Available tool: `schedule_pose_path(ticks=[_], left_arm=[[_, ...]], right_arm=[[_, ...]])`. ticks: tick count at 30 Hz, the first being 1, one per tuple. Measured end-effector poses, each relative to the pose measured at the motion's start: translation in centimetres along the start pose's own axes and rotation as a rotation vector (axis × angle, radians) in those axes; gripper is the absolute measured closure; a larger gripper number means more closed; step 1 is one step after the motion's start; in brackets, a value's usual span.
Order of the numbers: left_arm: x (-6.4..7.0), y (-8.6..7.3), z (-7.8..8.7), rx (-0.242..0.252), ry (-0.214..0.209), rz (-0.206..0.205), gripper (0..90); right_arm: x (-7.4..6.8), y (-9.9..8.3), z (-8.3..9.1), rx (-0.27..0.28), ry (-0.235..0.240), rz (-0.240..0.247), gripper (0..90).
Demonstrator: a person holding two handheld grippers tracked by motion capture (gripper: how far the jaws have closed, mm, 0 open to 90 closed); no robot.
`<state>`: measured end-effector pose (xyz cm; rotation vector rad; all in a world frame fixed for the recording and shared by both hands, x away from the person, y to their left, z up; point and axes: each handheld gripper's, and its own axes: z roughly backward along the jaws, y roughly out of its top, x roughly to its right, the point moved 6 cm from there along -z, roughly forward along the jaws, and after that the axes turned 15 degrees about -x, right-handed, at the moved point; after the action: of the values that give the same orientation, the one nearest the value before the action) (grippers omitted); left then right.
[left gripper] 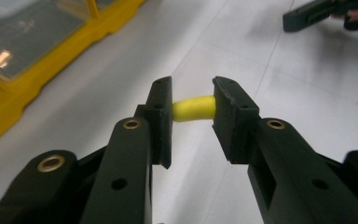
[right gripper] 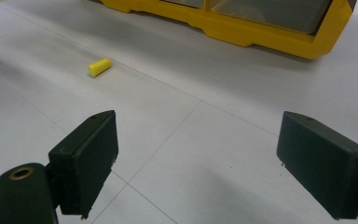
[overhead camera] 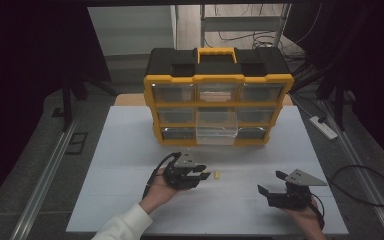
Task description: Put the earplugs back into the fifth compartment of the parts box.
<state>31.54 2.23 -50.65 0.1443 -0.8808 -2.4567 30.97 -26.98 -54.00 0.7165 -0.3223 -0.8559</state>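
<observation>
A small yellow foam earplug (overhead camera: 217, 175) lies on the white table (overhead camera: 130, 165), in front of the organizer. My left gripper (overhead camera: 206, 174) sits just left of it, jaws pointing at it, open by a narrow gap. In the left gripper view the earplug (left gripper: 193, 108) shows through the gap of my left gripper (left gripper: 193, 88), lying on the table just past the tips. The right gripper view shows the earplug (right gripper: 99, 66) alone on the table with nothing touching it. My right gripper (overhead camera: 270, 182) rests at the front right, wide open and empty (right gripper: 198, 140).
A yellow and black drawer organizer (overhead camera: 218, 80) stands at the back of the table; its bottom middle clear drawer (overhead camera: 216, 134) is pulled out. A power strip (overhead camera: 323, 127) and cables lie on the floor to the right.
</observation>
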Motion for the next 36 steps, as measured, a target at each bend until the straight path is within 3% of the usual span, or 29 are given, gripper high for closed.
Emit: schedule_pose_path(ticks=[5, 18, 25, 36], left_arm=[[-0.1, 0.3, 1.2, 0.035, 0.005, 0.007, 68.1], [-0.5, 3.6, 7.1, 0.168, 0.03, -0.017, 67.8], [-0.9, 5.3, 8.7, 0.201, 0.034, -0.023, 67.9], [-2.2, 7.7, 10.3, 0.24, 0.037, 0.002, 67.9]], right_arm=[[0.0, 0.0, 0.0, -0.001, -0.002, 0.0, 13.2], [0.1, 0.0, -0.1, -0.006, -0.006, -0.001, 13.2], [0.1, 0.0, -0.1, -0.008, -0.004, 0.0, 13.2], [0.1, 0.0, -0.2, -0.009, -0.005, 0.001, 13.2]])
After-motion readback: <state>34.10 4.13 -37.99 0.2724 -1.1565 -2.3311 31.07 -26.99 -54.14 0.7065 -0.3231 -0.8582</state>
